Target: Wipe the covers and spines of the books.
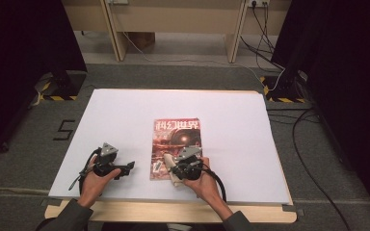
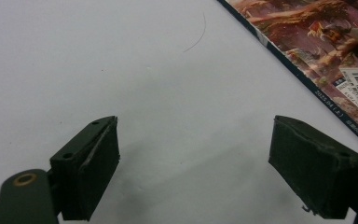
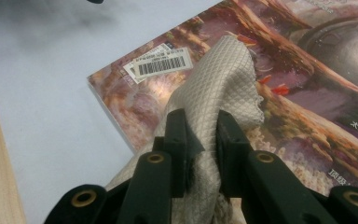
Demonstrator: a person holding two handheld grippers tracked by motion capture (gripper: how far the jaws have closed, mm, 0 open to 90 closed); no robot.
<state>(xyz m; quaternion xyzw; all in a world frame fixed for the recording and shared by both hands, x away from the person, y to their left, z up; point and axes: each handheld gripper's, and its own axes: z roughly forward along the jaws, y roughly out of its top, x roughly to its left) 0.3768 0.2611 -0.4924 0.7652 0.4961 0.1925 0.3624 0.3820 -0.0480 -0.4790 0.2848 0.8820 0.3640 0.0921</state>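
White tabletop in the high view, magazine lying at its middle, barcode label legible from the right gripper view, right tool clenched on a quilted cloth draped over the magazine's near corner, left tool released, resting left of the magazine.

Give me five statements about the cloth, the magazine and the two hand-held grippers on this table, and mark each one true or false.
1. The right hand-held gripper is clamped on a beige cloth. True.
2. The cloth lies over the magazine cover. True.
3. The left hand-held gripper holds the magazine's edge. False: its jaws stand open over the bare white table cover, beside the magazine.
4. The magazine lies open at its middle pages. False: it is closed, with its cover and barcode label facing up.
5. The magazine lies on the white table cover. True.
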